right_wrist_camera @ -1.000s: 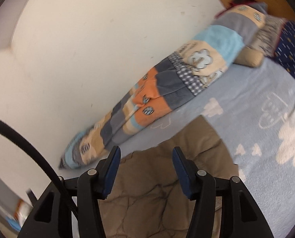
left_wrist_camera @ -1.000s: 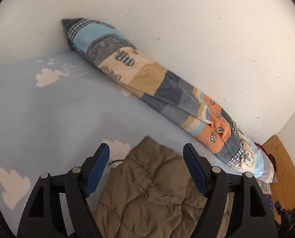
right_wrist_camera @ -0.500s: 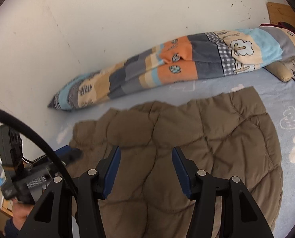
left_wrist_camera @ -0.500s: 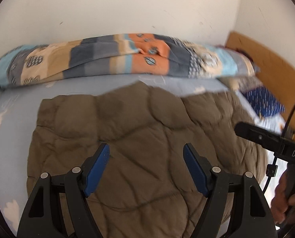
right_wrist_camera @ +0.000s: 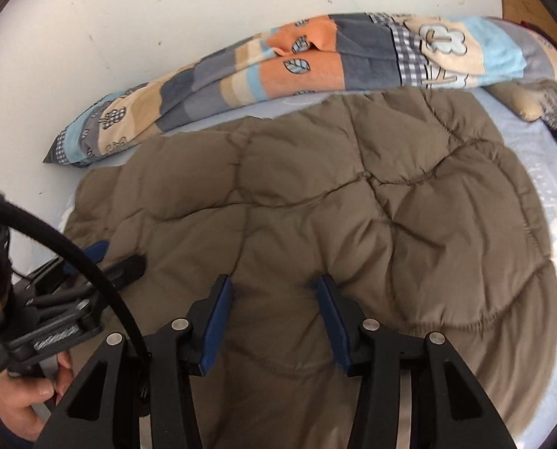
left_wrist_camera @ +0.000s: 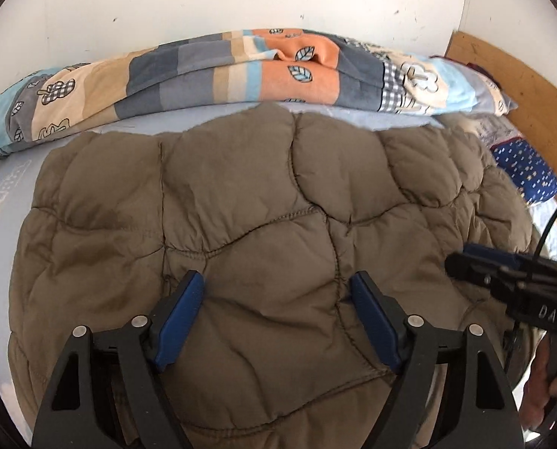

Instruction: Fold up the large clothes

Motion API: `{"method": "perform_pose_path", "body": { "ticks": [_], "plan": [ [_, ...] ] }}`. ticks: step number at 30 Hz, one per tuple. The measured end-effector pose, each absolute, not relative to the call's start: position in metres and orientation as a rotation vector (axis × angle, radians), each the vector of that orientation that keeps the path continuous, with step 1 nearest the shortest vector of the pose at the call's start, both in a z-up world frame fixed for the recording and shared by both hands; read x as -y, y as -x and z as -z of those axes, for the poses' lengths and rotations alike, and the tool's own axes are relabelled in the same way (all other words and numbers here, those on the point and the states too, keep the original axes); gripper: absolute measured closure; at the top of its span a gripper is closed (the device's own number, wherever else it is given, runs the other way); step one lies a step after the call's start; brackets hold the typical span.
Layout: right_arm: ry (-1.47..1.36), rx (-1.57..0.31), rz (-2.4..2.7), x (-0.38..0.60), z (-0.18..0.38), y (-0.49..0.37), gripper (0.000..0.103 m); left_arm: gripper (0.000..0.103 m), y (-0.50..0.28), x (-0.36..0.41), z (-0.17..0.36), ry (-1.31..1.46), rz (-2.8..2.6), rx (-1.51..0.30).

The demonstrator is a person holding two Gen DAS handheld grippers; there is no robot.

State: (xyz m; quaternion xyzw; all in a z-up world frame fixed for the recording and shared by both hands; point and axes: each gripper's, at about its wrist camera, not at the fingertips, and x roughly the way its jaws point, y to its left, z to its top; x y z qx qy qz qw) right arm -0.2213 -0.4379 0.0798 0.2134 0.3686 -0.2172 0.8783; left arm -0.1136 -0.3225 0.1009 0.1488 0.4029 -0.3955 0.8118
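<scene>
Left tongs (left_wrist_camera: 276,292) spreading wider, right tongs (right_wrist_camera: 273,295) narrowing, both empty above the brown quilted coat (left_wrist_camera: 263,209) mid-frame.

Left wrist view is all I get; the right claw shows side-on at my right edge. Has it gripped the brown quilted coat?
Observer: No. The right claw is closing, with the brown quilted coat lying under the gap and nothing pinched.
Operator: Coat's right edge? I lose it behind that claw.
Observer: It ends in a rounded stitched hem, with the light blue bedsheet showing beyond it.
Operator: Anything else over there?
Observer: A tan cushion sits tucked under the end of the patchwork blanket roll.
</scene>
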Motion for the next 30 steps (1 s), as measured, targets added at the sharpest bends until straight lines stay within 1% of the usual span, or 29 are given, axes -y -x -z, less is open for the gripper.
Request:
{"method": "perform_pose_path", "body": {
  "ticks": [5, 10, 14, 22, 30],
  "plan": [
    [-0.407, -0.782, 0.446, 0.441, -0.069, 0.213, 0.053, 0.017, 0.103, 0.323, -0.091, -0.309, 0.838, -0.895],
    [-0.455, -0.785, 0.424, 0.450, -0.064, 0.214, 0.055, 0.017, 0.104, 0.325, -0.085, -0.330, 0.818, -0.904],
    [-0.434, -0.796, 0.435, 0.447, -0.064, 0.212, 0.055, 0.016, 0.108, 0.324, -0.087, -0.342, 0.800, -0.896],
    [-0.517, -0.748, 0.404, 0.451, -0.089, 0.224, 0.053, 0.017, 0.117, 0.320, -0.102, -0.338, 0.770, -0.851],
    [-0.492, -0.658, 0.475, 0.459, -0.120, 0.241, 0.052, 0.017, 0.126, 0.315, -0.121, -0.412, 0.701, -0.723]
  ]
}}
